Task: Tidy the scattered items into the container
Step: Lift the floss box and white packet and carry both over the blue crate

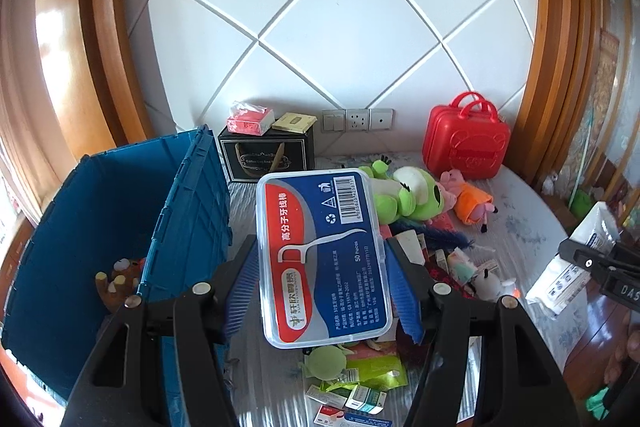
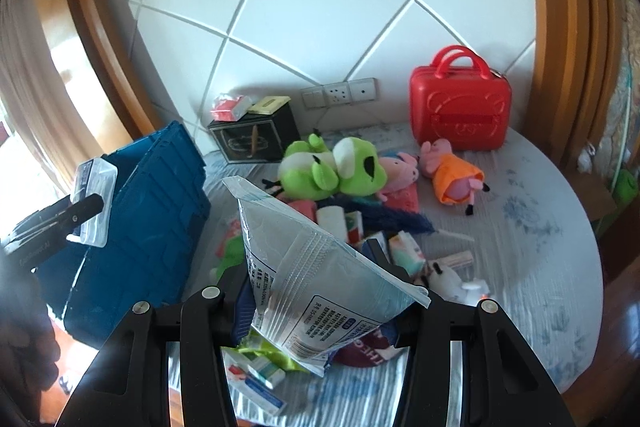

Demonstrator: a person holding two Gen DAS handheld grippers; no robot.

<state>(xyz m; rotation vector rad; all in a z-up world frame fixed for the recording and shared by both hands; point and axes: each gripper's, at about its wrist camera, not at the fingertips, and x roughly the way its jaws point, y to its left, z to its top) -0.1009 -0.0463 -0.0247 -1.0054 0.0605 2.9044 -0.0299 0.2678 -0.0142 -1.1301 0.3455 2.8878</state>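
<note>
- The blue crate (image 1: 120,227) stands open at my left, hard ribbed plastic with its lid flap upright; inside I see a brown soft toy (image 1: 118,279) low against the near wall, the rest of the floor in shadow
- My left gripper (image 1: 322,275) is clamped on the floss box (image 1: 322,259), a clear rigid rectangular case with a red and blue label, held by its long sides above the bed, just right of the crate
- My right gripper (image 2: 320,291) is closed on a glossy white pouch (image 2: 316,267), crinkled, with a sealed seam; its lower edge hides part of the pile beneath
- On the pale quilted bedspread (image 1: 516,227) lie a green frog plush (image 1: 404,197), a pig plush (image 1: 468,201) in an orange dress, a dark blue feather duster (image 1: 436,237) and small cartons (image 1: 360,395)
- A red hard case (image 1: 466,143) with two handles stands at the wall; a black gift box (image 1: 266,155) beside the crate carries a red tissue pack (image 1: 250,119) and a flat tan box (image 1: 294,121)
- The small print on the cartons is too blurred for me to read, and the crate's near corner is cut off by my left gripper's arm
</note>
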